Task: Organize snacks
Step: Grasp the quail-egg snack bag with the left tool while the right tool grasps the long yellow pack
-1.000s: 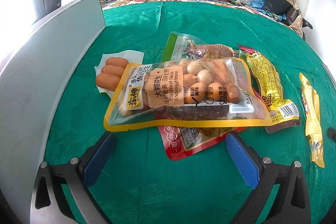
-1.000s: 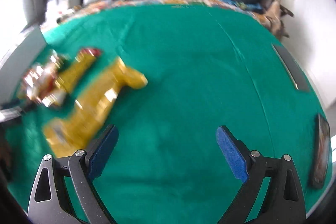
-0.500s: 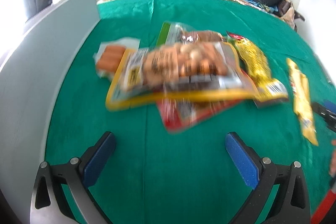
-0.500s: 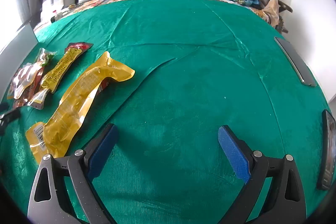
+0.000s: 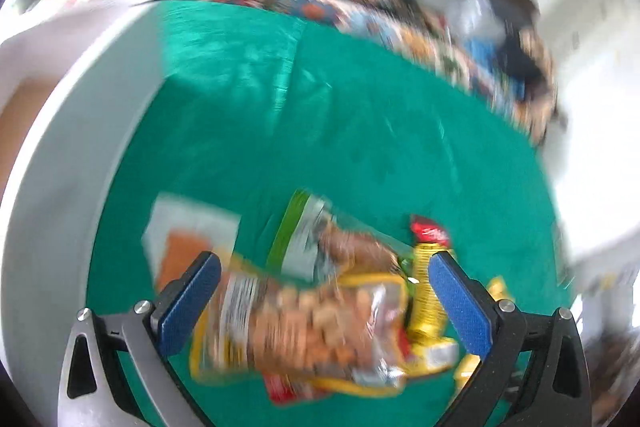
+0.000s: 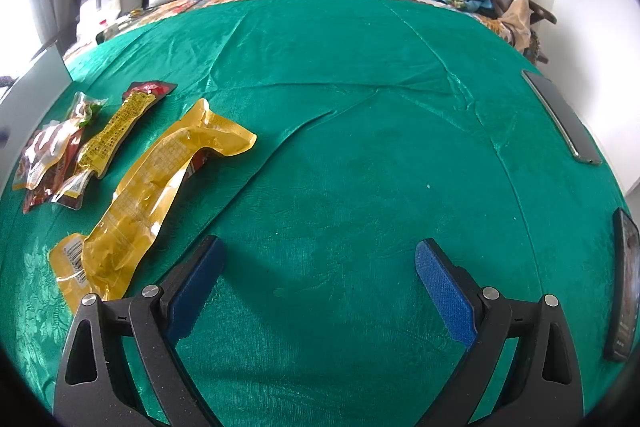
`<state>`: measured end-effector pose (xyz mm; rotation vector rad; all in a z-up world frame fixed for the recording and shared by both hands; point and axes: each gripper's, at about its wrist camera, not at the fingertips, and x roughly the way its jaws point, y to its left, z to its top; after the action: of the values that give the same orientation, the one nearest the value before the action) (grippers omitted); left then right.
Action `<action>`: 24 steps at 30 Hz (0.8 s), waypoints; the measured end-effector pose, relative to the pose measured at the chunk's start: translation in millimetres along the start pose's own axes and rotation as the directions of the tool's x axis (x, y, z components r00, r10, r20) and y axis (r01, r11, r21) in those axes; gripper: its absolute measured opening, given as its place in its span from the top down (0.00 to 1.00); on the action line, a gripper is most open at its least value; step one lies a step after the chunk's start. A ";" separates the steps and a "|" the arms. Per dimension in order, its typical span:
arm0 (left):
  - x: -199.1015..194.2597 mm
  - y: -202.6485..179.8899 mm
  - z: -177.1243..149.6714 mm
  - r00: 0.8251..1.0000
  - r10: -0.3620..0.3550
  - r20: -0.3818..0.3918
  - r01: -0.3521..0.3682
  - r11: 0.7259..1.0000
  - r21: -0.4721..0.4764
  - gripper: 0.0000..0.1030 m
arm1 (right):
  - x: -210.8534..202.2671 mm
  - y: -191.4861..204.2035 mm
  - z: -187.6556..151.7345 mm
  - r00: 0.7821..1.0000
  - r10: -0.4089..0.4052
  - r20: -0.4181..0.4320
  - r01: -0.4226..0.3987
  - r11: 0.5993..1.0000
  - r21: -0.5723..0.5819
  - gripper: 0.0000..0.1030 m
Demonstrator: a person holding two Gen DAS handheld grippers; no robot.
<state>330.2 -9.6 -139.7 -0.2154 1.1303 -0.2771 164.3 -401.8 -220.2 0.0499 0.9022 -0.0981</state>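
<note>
My left gripper point(image 5: 324, 301) is spread wide, its blue pads point(image 5: 456, 301) standing to either side of the snack pile with nothing pinched between them; the left wrist view is badly smeared, so I cannot tell whether the pads touch the packets. Between the fingers I see a yellow-edged clear pouch of round brown snacks point(image 5: 304, 323) lying on top, a red packet point(image 5: 280, 389) poking out from beneath its near edge, and a green-and-white packet point(image 5: 302, 235) just beyond it. A white packet of orange sausages point(image 5: 188, 239) lies ahead of my left finger, and a narrow yellow packet with a red top point(image 5: 428, 279) runs along the inside of my right finger. All of it rests on the green cloth point(image 5: 340, 123). My right gripper point(image 6: 320, 287) is also wide apart and holds nothing, hovering over bare green cloth. A long yellow packet point(image 6: 152, 195) lies just ahead and left of its left finger, and farther left I see the rest of the pile. Off to the right of that gripper, two dark flat devices point(image 6: 562, 115) lie near the cloth's edge, well apart from the snacks.
</note>
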 end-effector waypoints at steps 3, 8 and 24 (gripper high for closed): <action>39.2 -12.6 8.0 0.991 0.021 -0.131 -0.002 0.989 0.149 0.01 | -0.1 -0.2 -0.1 1.000 0.000 0.000 0.000 1.000 0.000 0.05; 50.0 -14.3 -26.4 0.944 0.013 -0.329 0.072 0.968 0.242 0.03 | -0.2 -0.3 -0.3 1.000 0.000 0.000 0.000 1.000 0.001 0.05; 24.6 -39.5 -125.1 0.940 0.115 -0.322 0.017 0.925 0.380 0.02 | 0.4 1.0 -1.5 1.000 0.001 0.003 -0.001 1.000 0.002 0.05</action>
<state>221.8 -58.6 -200.1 0.2147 1.3957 -0.4948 163.6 -400.7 -221.5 0.0525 0.8994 -0.0983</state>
